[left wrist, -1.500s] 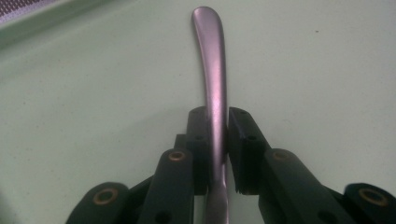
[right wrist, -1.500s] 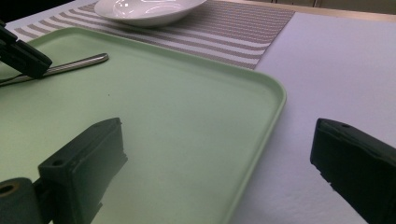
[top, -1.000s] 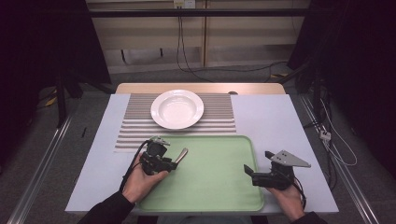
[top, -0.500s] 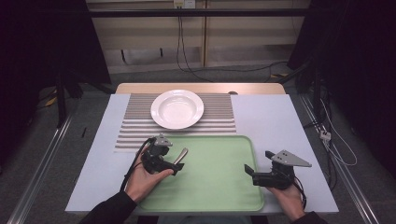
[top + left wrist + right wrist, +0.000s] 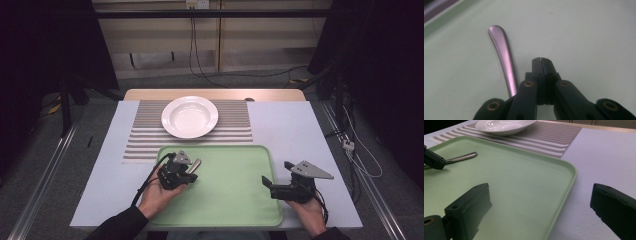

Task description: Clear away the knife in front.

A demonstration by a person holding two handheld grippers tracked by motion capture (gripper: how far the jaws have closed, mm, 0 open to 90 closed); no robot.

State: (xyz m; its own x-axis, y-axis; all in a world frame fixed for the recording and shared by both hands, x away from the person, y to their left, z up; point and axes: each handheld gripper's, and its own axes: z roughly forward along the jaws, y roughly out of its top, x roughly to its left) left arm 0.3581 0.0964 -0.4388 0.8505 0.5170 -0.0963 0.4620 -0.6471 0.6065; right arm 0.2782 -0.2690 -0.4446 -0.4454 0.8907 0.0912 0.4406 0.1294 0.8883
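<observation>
My left tongs (image 5: 540,60) beside a metal handle (image 5: 503,60)

They have just closed, pads together on nothing; my right tongs (image 5: 541,202) stand wide over the green tray's (image 5: 564,167) edge.

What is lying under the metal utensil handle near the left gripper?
The smooth green plastic tray lies directly under the shiny metal utensil handle. The handle's other end is covered by the left gripper, so it cannot be seen.

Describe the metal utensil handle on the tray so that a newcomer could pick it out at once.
Start at the pale green plastic tray at the near edge of the table, in front of the round white plate. At the tray's far left corner, beside the left gripper, lies a slim shiny metal utensil handle. It is the one loose, silvery thing on the tray; its other end is hidden beneath the gripper.
</observation>
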